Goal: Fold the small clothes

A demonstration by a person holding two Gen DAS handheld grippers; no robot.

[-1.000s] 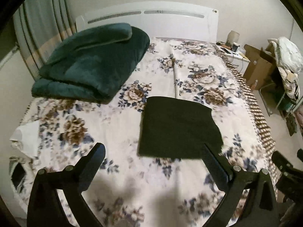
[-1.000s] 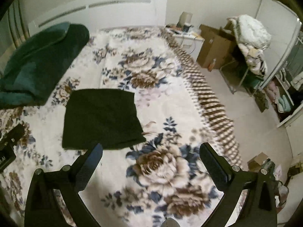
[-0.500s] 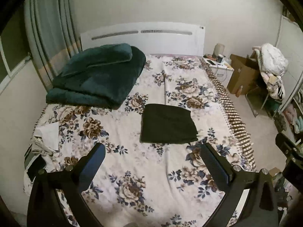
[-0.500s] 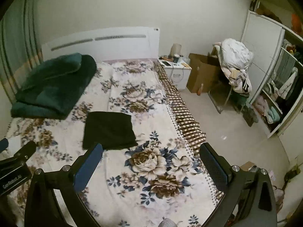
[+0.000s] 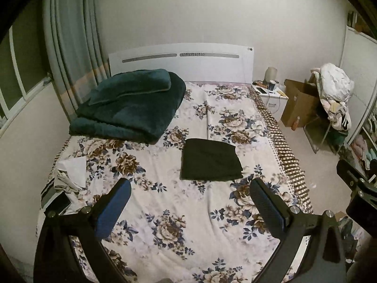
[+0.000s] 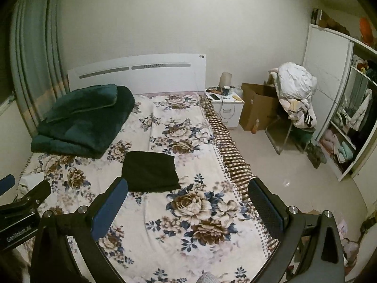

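On the floral bedspread (image 5: 179, 224), near the middle of the bed, lies the folded black garment (image 5: 209, 160) — a flat, squarish stack, untouched. The left gripper (image 5: 188, 202) and right gripper (image 6: 187, 202) hang above the foot of the bed, jaws spread wide and holding nothing. A folded dark green blanket (image 5: 132, 106) sits beside the white headboard (image 5: 181, 61), well apart from the garment.

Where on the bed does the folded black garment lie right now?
In both wrist views the folded black garment lies flat near the middle of the floral bedspread, just right of and nearer than the green blanket, untouched by either tool.
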